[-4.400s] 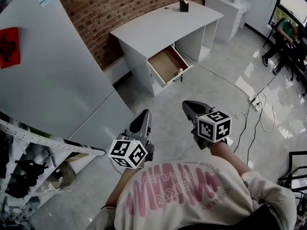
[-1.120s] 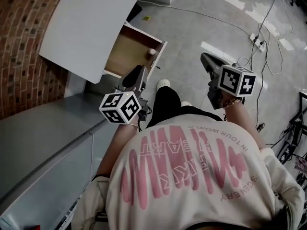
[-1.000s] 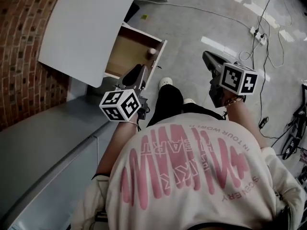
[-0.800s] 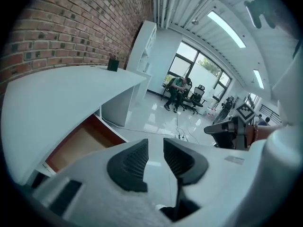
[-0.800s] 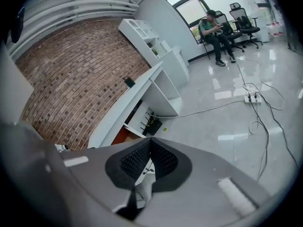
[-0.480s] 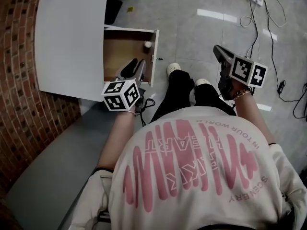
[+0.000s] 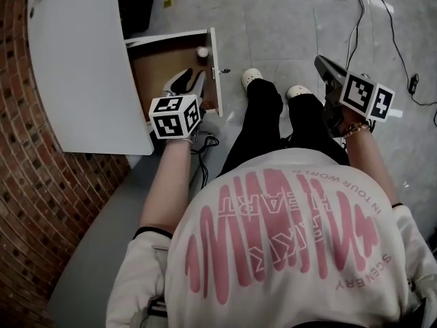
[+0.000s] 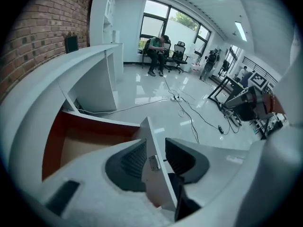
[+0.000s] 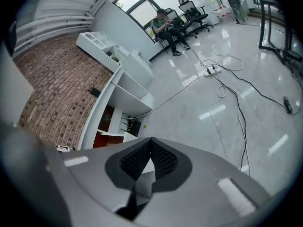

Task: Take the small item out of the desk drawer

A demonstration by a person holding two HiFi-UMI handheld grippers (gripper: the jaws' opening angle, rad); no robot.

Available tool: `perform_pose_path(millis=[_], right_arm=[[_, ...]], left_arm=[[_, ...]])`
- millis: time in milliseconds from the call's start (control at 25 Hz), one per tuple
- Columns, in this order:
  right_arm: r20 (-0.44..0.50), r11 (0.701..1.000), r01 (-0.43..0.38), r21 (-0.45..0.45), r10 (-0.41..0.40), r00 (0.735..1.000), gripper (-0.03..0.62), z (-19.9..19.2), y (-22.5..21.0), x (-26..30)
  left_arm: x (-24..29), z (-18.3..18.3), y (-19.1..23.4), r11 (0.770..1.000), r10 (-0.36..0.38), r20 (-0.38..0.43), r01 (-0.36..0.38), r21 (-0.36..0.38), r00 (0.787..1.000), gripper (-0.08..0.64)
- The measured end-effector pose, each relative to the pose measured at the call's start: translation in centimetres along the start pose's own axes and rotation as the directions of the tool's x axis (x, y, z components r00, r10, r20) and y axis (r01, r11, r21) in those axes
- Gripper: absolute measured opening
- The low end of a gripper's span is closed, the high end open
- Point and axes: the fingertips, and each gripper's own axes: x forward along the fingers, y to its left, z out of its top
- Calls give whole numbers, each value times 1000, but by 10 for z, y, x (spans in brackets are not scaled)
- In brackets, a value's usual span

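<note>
Sm. item (image 7: 202,51) — drawer (image 7: 156,65) corner

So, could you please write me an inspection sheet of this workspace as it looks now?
Surface: white desk, its drawer pulled open.
Job's things: small pale item lies inside the drawer near the drawer front, untouched.
Clutter: dark box on the desk's far end.
Grippers: left gripper astride the drawer front, jaws opening; right gripper shut, empty, off over the floor.
Cables: cables trail across the floor.
Surroundings: brick wall; seated person by the windows.
</note>
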Motion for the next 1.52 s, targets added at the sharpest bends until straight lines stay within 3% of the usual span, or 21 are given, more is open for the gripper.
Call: perform_pose_path(millis=[200, 600, 800, 1040, 1280, 1520], right_arm=[[-17, 1000, 3, 28, -3, 1000, 11, -17, -6, 11], [-37, 999, 14, 42, -12, 999, 11, -29, -13, 41], [-37, 1000, 16, 5, -16, 999, 11, -24, -12, 53], [-53, 1000, 10, 0, -10, 999, 11, -28, -6, 69], [-68, 1000, 6, 10, -6, 998, 11, -31, -3, 79], [-70, 999, 14, 34, -12, 997, 11, -31, -10, 84]], left_arm=[[24, -10, 13, 1000, 0, -51, 2, 27, 999, 133], [67, -33, 37, 981, 35, -158, -3, 196, 987, 141], [81, -40, 41, 969, 40, -177, 6, 248, 983, 150], [95, -38, 46, 927, 67, -199, 13, 375, 978, 152], [109, -38, 52, 896, 72, -234, 40, 443, 970, 166], [121, -47, 55, 816, 84, -298, 106, 568, 951, 181]])
